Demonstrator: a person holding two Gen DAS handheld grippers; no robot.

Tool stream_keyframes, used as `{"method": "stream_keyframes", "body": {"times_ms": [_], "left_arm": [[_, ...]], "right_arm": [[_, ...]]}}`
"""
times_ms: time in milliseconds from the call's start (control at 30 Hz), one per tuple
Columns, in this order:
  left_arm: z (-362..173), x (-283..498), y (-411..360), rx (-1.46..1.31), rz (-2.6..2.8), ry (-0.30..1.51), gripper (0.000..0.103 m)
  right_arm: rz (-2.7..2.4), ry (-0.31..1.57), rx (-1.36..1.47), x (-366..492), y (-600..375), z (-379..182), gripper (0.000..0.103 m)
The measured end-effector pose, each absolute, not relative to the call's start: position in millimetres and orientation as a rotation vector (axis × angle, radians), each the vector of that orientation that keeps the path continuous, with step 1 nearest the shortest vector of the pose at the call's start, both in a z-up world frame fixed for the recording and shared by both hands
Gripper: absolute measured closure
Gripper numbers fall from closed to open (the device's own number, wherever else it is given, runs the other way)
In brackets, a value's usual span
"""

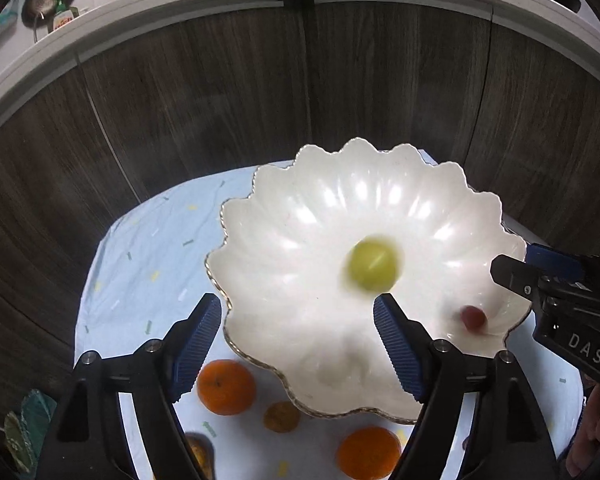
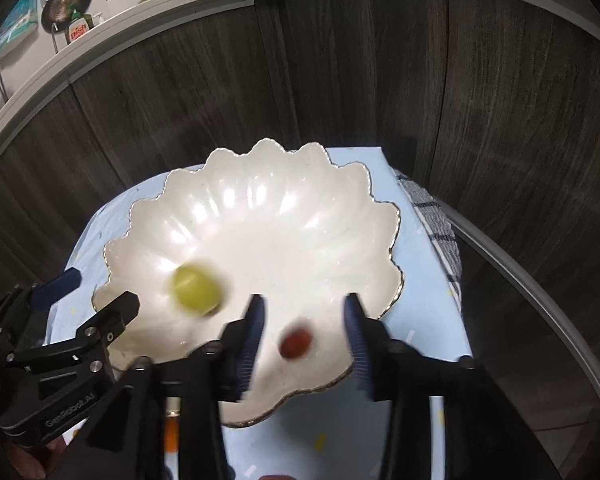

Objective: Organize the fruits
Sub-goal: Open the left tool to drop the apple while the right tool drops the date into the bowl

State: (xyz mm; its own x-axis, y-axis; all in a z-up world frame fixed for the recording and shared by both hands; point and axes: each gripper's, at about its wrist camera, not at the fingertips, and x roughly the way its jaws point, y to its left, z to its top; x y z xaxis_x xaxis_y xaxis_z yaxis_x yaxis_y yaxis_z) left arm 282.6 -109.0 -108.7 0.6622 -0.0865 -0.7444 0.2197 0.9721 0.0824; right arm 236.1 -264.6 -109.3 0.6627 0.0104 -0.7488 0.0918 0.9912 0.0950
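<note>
Green fruit (image 1: 373,265) and small red fruit (image 2: 295,343) blurry inside white scalloped bowl (image 1: 300,216), just ahead of both grippers. Two in, more left. Outside, near left gripper (image 1: 298,354): two oranges (image 1: 226,387), two small brownish fruits (image 1: 281,416). Left gripper wide open, empty. Right gripper (image 2: 305,338) open, empty.

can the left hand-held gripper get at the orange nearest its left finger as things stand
Probably yes. The left hand-held gripper is open and holds nothing, and the orange sits bare on the tablecloth just outside the bowl's rim, though that rim is close beside it.
</note>
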Motion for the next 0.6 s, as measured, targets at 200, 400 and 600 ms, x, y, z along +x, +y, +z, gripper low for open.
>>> {"method": "stream_keyframes", "body": {"times_ms": [200,400,600], "left_arm": [[-101.2,283.0,-104.2,0.164,-0.152,0.81,0.011],[-91.4,280.8,-100.1,0.162,-0.139,0.791,0.006],[-80.1,274.7,-93.7,0.15,-0.127,0.771,0.005]], "right_arm": [[-0.076,0.813,0.124,232.9,-264.6,-98.4,0.028],[-0.086,0.792,0.122,230.3,-261.9,-87.4,0.025],[-0.087,0.765,0.111,224.5,-256.6,-74.8,0.025]]}}
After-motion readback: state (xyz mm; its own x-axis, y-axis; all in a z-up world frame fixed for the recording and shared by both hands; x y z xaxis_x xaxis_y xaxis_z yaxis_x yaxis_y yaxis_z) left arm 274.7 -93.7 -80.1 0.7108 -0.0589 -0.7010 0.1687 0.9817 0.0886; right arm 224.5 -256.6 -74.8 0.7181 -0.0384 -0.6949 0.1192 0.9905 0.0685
